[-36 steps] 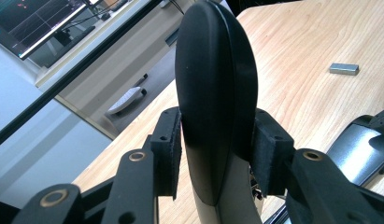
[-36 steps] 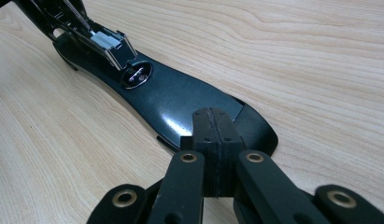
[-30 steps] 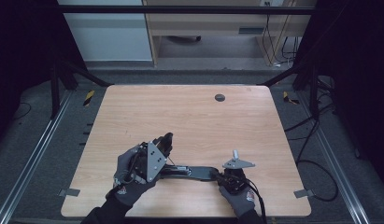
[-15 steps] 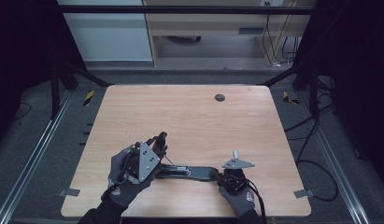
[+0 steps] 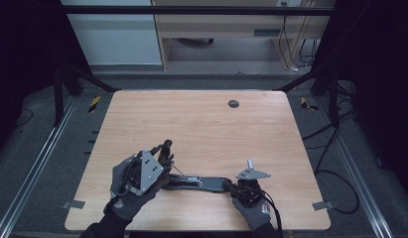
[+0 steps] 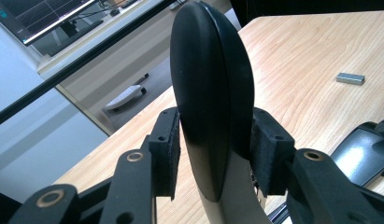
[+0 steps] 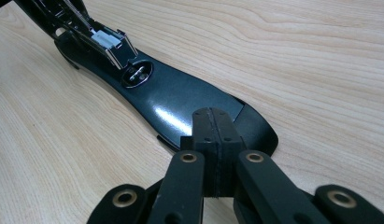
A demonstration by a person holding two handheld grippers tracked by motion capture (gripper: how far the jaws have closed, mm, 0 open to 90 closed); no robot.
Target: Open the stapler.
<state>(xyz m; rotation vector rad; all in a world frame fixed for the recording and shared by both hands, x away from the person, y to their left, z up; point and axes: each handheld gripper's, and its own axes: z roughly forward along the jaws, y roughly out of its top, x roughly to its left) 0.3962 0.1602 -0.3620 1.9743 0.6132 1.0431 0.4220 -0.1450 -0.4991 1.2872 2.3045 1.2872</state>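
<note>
A black stapler lies swung open near the table's front edge. Its flat base (image 5: pixel 204 182) (image 7: pixel 171 100) rests on the wood, and the metal staple channel (image 7: pixel 94 35) rises from its far end. My left gripper (image 5: pixel 162 152) (image 6: pixel 213 135) is shut on the stapler's rounded black top arm (image 6: pixel 208 70), holding it upright with a pad on each side. My right gripper (image 5: pixel 237 187) (image 7: pixel 211 126) is shut with nothing between its pads, and its tips rest on the near end of the base.
A short strip of staples (image 6: pixel 351 78) lies loose on the wooden table (image 5: pixel 201 124). A dark round grommet (image 5: pixel 233 103) sits near the far edge. Cables trail on the floor to the right (image 5: pixel 335 148).
My left gripper has shifted slightly to the left with the stapler's top arm in it. The right gripper and the base have not moved.
</note>
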